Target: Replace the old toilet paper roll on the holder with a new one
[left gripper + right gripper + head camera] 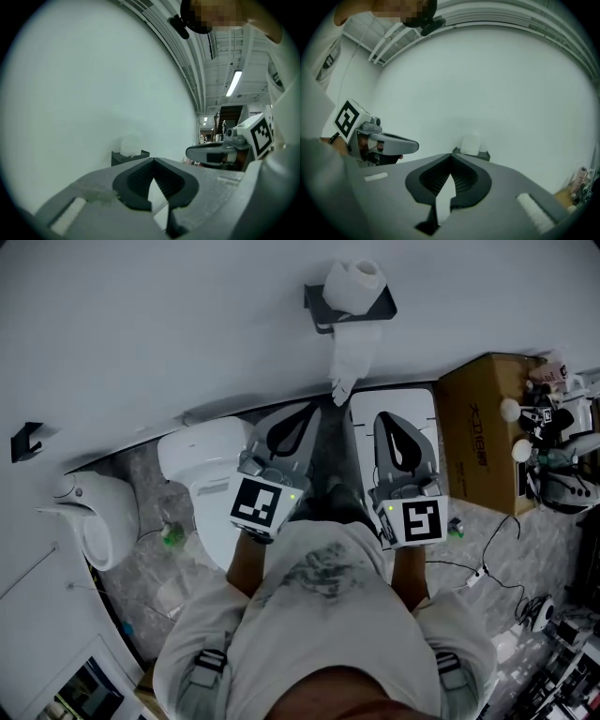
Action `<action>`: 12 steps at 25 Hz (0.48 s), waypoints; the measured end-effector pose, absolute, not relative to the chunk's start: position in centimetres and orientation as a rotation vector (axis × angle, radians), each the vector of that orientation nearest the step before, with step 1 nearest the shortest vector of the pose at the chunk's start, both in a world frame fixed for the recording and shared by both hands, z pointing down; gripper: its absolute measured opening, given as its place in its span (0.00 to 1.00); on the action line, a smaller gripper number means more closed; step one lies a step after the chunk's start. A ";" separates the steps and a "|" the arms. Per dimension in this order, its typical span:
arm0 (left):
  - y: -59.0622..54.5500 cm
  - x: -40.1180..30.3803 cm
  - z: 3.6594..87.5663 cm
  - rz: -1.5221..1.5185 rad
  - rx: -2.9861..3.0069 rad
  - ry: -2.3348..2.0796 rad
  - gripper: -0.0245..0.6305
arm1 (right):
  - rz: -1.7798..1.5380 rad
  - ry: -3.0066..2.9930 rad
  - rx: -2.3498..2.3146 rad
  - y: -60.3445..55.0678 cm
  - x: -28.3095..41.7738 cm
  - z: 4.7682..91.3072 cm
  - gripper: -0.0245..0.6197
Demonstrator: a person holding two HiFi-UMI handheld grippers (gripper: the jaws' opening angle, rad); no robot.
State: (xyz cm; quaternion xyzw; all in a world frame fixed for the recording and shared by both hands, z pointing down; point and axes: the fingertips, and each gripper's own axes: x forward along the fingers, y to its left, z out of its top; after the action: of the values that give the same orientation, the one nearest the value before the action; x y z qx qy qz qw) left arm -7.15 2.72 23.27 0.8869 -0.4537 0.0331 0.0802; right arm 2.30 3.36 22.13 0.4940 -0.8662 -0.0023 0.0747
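Note:
A dark wall holder (352,307) carries a white toilet paper roll (354,279), and a strip of paper (354,357) hangs below it. My left gripper (307,412) and right gripper (382,416) sit side by side below the holder, both shut with nothing in them, pointing at the wall. In the left gripper view the shut jaws (153,160) point toward the holder (129,157) and roll (131,144), still some way off. In the right gripper view the shut jaws (451,155) line up just below the roll (471,143) on the holder (474,153).
A white toilet (206,460) stands under my left gripper. A cardboard box (480,427) with bottles and small items on top stands at the right. Cables (483,573) trail over the floor. A white bin (98,521) is at the left, with a black wall hook (26,439) above it.

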 end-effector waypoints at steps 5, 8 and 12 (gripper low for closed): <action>0.4 -6.7 24.8 0.118 2.635 -1.343 0.04 | 0.023 -2.574 1.503 0.6 3.3 23.5 0.04; -0.8 -6.5 25.7 0.126 2.628 -1.360 0.04 | 0.048 -2.562 1.498 -0.7 4.0 24.7 0.04; -2.6 -6.2 26.9 0.138 2.604 -1.379 0.04 | 0.068 -2.553 1.502 -2.9 5.1 25.8 0.04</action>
State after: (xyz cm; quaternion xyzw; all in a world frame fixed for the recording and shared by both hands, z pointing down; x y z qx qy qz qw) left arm -6.23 -2.59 26.93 0.8787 -0.4653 0.0467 0.0957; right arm 5.06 -2.88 25.85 0.5049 -0.8583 0.0228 0.0891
